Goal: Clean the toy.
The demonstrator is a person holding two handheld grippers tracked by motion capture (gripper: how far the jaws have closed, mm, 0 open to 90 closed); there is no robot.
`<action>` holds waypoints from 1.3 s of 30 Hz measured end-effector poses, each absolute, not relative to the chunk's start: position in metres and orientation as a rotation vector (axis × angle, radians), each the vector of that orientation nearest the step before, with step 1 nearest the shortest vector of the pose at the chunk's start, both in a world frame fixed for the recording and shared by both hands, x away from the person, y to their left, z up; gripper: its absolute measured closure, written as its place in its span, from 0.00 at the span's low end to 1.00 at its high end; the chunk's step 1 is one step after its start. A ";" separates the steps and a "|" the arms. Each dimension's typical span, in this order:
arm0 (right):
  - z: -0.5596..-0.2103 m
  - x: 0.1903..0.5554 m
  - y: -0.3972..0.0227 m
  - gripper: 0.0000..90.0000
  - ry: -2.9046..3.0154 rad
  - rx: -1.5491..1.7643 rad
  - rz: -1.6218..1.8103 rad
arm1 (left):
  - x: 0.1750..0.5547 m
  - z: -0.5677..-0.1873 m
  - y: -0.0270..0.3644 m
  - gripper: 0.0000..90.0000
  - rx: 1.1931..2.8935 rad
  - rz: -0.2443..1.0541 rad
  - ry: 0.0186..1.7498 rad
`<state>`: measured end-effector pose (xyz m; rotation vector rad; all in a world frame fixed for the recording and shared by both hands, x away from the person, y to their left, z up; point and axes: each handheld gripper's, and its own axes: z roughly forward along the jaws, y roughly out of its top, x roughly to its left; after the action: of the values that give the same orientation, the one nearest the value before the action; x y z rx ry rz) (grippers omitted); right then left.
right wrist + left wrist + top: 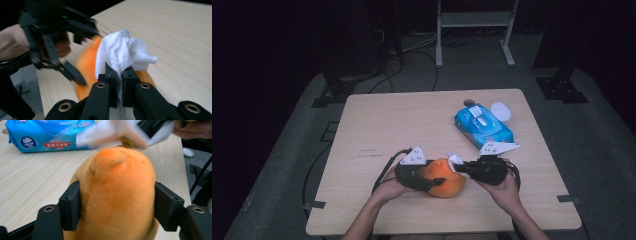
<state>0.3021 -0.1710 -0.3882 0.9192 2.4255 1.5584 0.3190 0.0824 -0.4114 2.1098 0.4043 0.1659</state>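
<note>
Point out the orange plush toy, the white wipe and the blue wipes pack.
orange plush toy (120, 195): left gripper view, middle of its furry body.
white wipe (120, 53): right gripper view, the bunched part above the jaws.
blue wipes pack (484, 127): high view, its top face.

The white wipe (112, 131) is blurred; the blue pack (47, 135) is cut off.

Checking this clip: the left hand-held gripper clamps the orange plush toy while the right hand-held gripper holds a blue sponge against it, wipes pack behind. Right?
One thing is off: the right hand-held gripper is shut on a crumpled white wipe, not a blue sponge, as the right gripper view shows. The left hand-held gripper does clamp the orange plush toy, and the blue wipes pack lies behind.
</note>
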 end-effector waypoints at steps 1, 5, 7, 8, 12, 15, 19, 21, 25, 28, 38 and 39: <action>-0.386 0.299 -0.165 0.95 2.432 0.883 1.548 | 0.317 -0.410 0.079 0.35 2.122 0.180 0.397; -0.390 0.297 -0.157 0.95 2.447 0.856 1.483 | 0.314 -0.410 0.077 0.28 2.131 0.218 0.375; -0.394 0.301 -0.163 0.95 2.439 0.888 1.460 | 0.316 -0.410 0.079 0.22 2.113 0.212 0.377; -0.397 0.302 -0.166 0.95 2.442 0.907 1.464 | 0.319 -0.411 0.084 0.18 2.060 0.196 0.360; -0.401 0.305 -0.177 0.95 2.446 0.952 1.476 | 0.327 -0.419 0.093 0.10 1.996 0.153 0.353; -0.402 0.306 -0.179 0.95 2.446 0.958 1.469 | 0.336 -0.429 0.102 0.07 1.968 0.080 0.374; -0.404 0.307 -0.182 0.95 2.443 0.972 1.462 | 0.342 -0.442 0.110 0.05 1.963 0.033 0.364; -0.404 0.308 -0.185 0.95 2.438 0.985 1.463 | 0.343 -0.448 0.112 0.05 1.976 0.015 0.361; -0.405 0.309 -0.187 0.94 2.440 0.997 1.482 | 0.347 -0.463 0.107 0.07 1.926 -0.102 0.381; -0.401 0.308 -0.187 0.95 2.418 1.000 1.497 | 0.343 -0.450 0.104 0.20 1.938 -0.096 0.380; -0.404 0.312 -0.191 0.95 2.409 1.066 1.580 | 0.334 -0.414 0.118 0.23 1.913 -0.002 0.381; -0.408 0.313 -0.189 0.95 2.422 1.075 1.561 | 0.335 -0.420 0.117 0.23 1.955 0.012 0.402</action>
<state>0.3132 -0.1889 -0.4079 1.0750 2.4222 1.5606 0.3346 0.1174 -0.4201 1.9545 0.4016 0.0118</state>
